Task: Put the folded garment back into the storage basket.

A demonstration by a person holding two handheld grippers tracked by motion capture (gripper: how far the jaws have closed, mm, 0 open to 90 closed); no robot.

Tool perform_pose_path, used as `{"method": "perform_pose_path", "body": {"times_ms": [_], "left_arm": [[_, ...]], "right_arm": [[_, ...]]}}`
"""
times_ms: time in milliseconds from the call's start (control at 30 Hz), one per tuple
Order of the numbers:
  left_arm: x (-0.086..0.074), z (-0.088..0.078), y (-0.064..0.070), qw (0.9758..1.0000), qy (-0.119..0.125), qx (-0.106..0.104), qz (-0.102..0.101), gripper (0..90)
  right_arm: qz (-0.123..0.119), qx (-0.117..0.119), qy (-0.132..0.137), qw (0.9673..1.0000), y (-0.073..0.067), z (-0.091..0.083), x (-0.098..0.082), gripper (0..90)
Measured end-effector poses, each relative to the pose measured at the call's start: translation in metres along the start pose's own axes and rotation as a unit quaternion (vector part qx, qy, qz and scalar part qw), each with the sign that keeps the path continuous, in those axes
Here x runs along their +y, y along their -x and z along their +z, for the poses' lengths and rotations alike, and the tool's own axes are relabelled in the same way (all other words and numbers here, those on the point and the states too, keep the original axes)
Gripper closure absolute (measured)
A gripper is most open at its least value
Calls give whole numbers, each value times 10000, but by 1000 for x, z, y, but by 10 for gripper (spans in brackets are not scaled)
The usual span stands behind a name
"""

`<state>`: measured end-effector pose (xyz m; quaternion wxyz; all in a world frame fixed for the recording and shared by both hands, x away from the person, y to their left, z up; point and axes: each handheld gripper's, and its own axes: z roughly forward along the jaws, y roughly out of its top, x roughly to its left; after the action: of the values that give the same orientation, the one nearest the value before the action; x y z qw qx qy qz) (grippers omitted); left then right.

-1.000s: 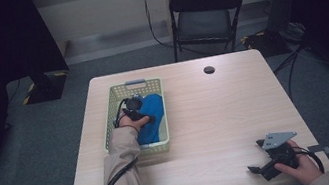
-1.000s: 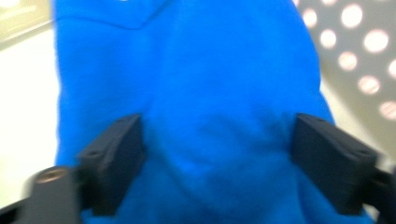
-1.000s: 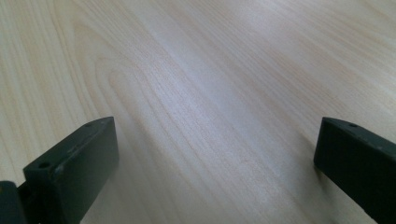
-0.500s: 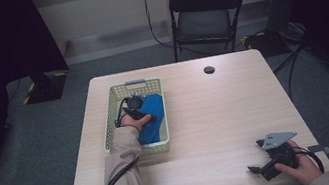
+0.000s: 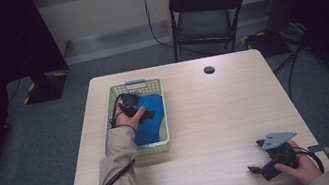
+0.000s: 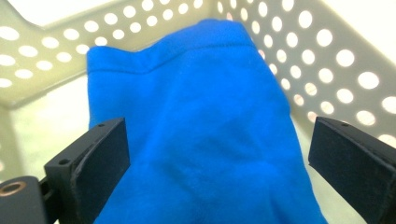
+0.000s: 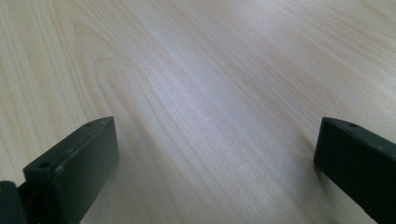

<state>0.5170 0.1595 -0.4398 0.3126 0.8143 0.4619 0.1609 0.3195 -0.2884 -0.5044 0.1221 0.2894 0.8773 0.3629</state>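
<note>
On the pale wooden table (image 5: 207, 116), the blue cloth (image 5: 149, 120) lies in the perforated cream plastic basket (image 5: 164, 146); the left gripper (image 5: 130, 104), jaws just opened wide, has released it, right gripper (image 5: 266, 164) also open

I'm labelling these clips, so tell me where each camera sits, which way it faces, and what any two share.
High view: above the person's side, facing forward and down on the table; both forearms, left claw, right claw.
Left gripper view: on the left claw, looking into the basket at the blue cloth; own jaws apart, just opened.
Right gripper view: on the right claw, facing bare tabletop; jaws apart.
Shared: high and left gripper views both show basket and cloth.
</note>
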Motion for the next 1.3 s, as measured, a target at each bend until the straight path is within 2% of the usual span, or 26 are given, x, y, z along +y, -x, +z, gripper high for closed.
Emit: {"method": "perform_pose_path", "body": {"times_ms": [133, 267, 600, 1300], "left_arm": [[0, -6, 0, 10000, 20, -1, 35, 49], [-2, -13, 1, 9999, 128, -96, -59, 48], [-4, -30, 2, 9992, 360, -137, 60, 44], [-13, -38, 11, 9983, 449, -295, 224, 44]], "right_arm": [[-4, 0, 2, 10000, 0, 0, 0, 0], [-1, 1, 1, 10000, 0, 0, 0, 0], [-2, 1, 1, 10000, 0, 0, 0, 0], [-2, 1, 1, 10000, 0, 0, 0, 0]]}}
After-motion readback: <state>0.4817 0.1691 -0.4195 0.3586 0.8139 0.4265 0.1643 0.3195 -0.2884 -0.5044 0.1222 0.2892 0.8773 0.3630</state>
